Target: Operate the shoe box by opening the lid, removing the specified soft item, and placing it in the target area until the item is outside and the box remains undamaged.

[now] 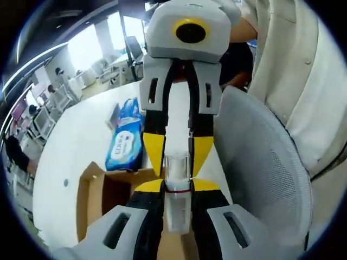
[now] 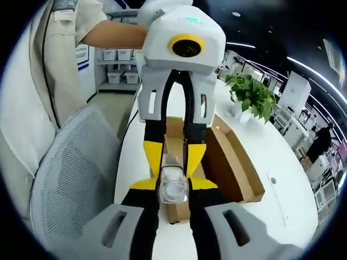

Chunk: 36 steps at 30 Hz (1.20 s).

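Two tools meet nose to nose over the white desk (image 1: 81,141), both pinching one small clear plastic container. From the left gripper view, the left tool (image 1: 177,181) rises from the bottom with its yellow-tipped jaws pressed onto the container (image 1: 177,173), and the right tool (image 1: 177,157) comes down from above, its jaws closing on the same piece. From the right gripper view the picture mirrors: the right tool (image 2: 173,187) grips the container (image 2: 173,187), whose round end faces the camera, and the left tool (image 2: 173,154) holds it from the far side.

Under them lies the brown cardboard shoe box (image 2: 238,168), open, with its flap (image 1: 89,195) spread on the desk. A blue soft pack of wipes (image 1: 126,141) lies outside the box, just beside its far edge, flat on the desk. A grey mesh chair back (image 1: 265,173) stands beside the desk, with a person in a light shirt (image 1: 303,81) behind it, and a potted green plant (image 2: 252,95) sits further along the desk.

My judgement: lid open and soft pack out, so the task looks close to finished; the shared grip looks like a handover. Next, one tool must let go cleanly while the other keeps firm hold, clear of the box walls
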Available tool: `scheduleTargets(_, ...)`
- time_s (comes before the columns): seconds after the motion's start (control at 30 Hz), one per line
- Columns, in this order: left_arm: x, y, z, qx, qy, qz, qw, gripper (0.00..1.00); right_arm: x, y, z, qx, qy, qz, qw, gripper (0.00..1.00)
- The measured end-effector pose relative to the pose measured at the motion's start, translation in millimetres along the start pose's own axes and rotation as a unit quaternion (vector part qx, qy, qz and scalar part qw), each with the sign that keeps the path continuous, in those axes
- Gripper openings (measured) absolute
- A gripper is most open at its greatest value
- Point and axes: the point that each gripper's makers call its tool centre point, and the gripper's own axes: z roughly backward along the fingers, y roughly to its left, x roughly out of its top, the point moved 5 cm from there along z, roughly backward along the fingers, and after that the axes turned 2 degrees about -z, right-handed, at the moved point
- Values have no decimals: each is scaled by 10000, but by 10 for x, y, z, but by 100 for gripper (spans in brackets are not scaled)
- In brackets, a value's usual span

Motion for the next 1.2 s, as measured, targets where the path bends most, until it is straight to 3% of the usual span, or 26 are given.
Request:
scheduleTargets(0.23, 13, -7, -7, -42, -23, -16, 10000, 16, -10, 6, 22, 41, 41, -112, 9999, 16)
scheduleTargets(0.67, 67, 63, 22, 215, -237, -209, 9993, 18, 38, -96, 113, 14, 159, -39, 9999, 15)
scheduleTargets(0.8, 10, 99, 40, 334, -174, -130, 9992, 22, 47, -124, 130, 18, 179, -31, 9998, 15)
scheduleTargets(1.2, -99, 158, 185, 744, -538, 480, 9946, 40, 30, -246, 209, 79, 362, 116, 9992, 15)
